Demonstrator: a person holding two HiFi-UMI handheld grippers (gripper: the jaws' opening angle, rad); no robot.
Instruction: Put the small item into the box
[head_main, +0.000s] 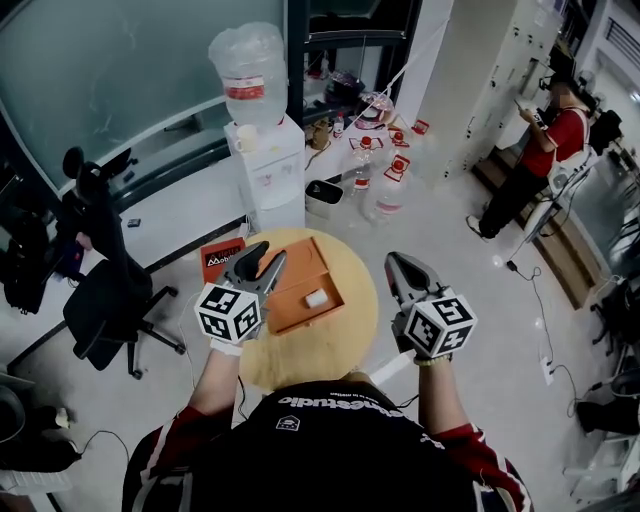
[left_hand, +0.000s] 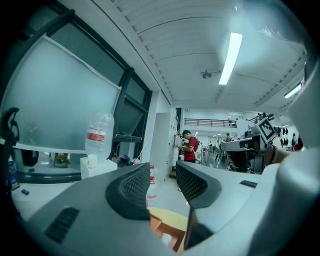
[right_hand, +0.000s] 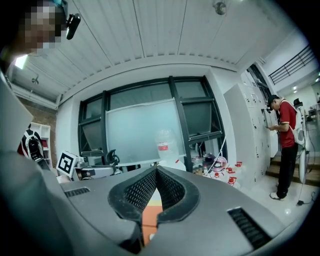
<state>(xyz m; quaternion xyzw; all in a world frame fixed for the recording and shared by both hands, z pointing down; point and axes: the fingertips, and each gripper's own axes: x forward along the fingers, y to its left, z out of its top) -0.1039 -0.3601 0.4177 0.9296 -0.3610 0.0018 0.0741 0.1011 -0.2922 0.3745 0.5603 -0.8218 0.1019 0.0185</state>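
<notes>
Left gripper: held above table's left edge, jaws parted, nothing between them. Box: open, set on table's far-left part. Item: small, white, seen lying inside box toward its near-right corner; nothing else made out inside. Right gripper: held above right edge, jaws pressed tip to tip, empty. Placement judged done; only retreat of both grippers called for.
</notes>
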